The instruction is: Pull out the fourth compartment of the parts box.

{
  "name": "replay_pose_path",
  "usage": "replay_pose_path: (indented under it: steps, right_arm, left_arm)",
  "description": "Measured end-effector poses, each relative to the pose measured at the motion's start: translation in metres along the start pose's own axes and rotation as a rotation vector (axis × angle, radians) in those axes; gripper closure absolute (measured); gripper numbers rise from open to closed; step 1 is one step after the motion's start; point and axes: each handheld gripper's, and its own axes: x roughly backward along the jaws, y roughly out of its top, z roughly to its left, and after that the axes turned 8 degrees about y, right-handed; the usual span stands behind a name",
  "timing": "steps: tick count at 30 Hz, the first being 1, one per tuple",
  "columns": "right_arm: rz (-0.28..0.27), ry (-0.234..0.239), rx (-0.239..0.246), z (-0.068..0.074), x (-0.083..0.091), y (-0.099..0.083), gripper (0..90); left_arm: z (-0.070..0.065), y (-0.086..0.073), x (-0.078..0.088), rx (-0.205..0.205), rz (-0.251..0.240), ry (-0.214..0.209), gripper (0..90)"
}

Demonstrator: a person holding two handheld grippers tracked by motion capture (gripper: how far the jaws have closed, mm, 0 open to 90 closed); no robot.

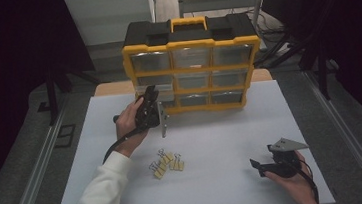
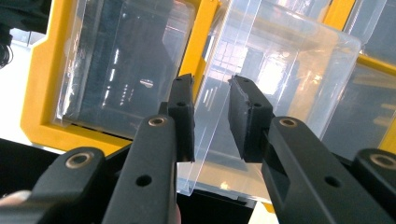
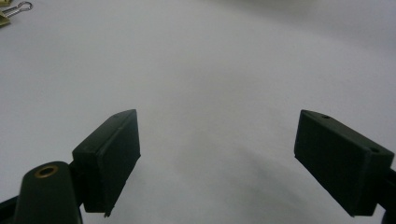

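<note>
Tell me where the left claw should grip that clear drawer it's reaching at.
Grip the clear drawer by the front lip jutting from the yellow cabinet, coming straight at its face. The left claw already straddles that thin plastic edge, pads apart.

Your high view looks forward and down from above your side of the desk (image 1: pixel 212 129), taking in the whole white surface and the yellow drawer cabinet (image 1: pixel 193 65) at its far edge. Your left gripper view sits very close to that cabinet's clear drawers (image 2: pixel 280 93). Your right gripper view looks low across the bare desk, sharing the binder clips (image 3: pixel 11 10) with the high view.
</note>
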Motion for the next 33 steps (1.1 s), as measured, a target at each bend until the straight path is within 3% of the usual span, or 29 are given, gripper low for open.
replay_pose_path:
  steps: [33]
  right_arm:
    - [0.004, 0.000, 0.004, 0.000, -0.001, 0.000, 15.0]
  left_arm:
    - [0.000, 0.001, 0.011, -0.009, -0.009, -0.005, 71.5]
